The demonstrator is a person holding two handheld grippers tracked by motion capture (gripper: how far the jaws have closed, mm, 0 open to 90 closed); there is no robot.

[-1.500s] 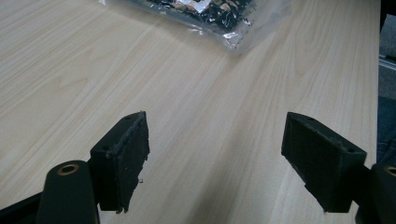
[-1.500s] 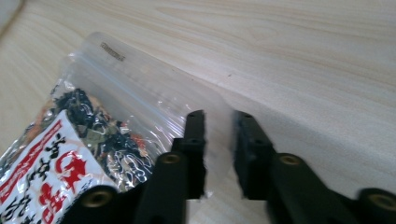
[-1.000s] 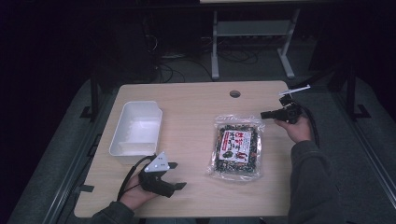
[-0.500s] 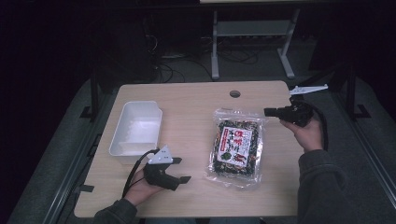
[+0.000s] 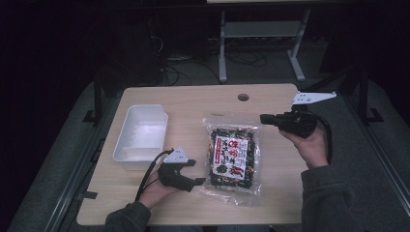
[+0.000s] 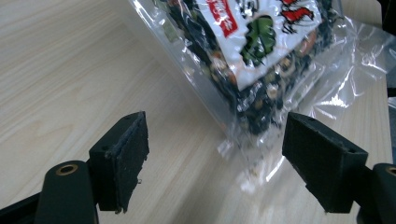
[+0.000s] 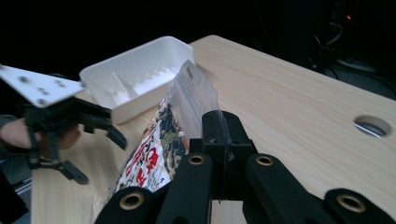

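**Right hand-held gripper pinches the bag's top seal**

Now the snack bag (image 5: 233, 155) sits mid-frame on the worktop (image 5: 193, 99), long axis running from upper frame to lower, printed label up. It looks light and crinkly, slippery film over loose dry pieces, so the flat sealed edges are the places to take it. Right hand-held gripper (image 7: 219, 140) is clenched on the clear top corner, tilting it up. Left hand-held gripper (image 6: 219, 161) stands wide apart, grasping nothing, just off the bag's lower corner. White tray (image 5: 141, 133) waits at centre left.
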